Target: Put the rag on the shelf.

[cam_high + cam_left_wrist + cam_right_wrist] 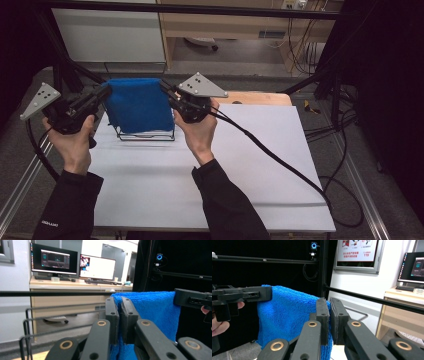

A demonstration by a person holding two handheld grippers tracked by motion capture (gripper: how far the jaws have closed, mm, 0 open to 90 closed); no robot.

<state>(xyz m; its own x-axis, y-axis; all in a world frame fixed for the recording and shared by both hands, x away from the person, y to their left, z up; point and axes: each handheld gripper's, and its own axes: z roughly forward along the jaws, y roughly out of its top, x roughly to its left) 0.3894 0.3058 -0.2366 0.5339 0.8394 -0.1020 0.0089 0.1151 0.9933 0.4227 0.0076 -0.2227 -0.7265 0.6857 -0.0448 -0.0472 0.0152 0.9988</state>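
Towel [137, 102], blue, one piece: I hold it stretched by its two top corners above the wire rack [146, 135] at the far left part of the white table [200, 175]. It hangs as a flat sheet, its lower edge down among the wires; I cannot tell whether it rests on them.

Left gripper [106, 91]: jaws brought together on the towel's left top corner; in the left gripper view the blue cloth sits pinched between the black jaws.

Rack: thin wire frame, standing on the table directly under the cloth, with bare rails showing in the left gripper view [37, 315].

Right gripper [164, 86]: jaws likewise clamped on the right top corner, cloth caught between them in the right gripper view.

Progress, as I judge it: the towel is gripped, lifted and spread. Left to do: drape it over the rack and let go of both corners.
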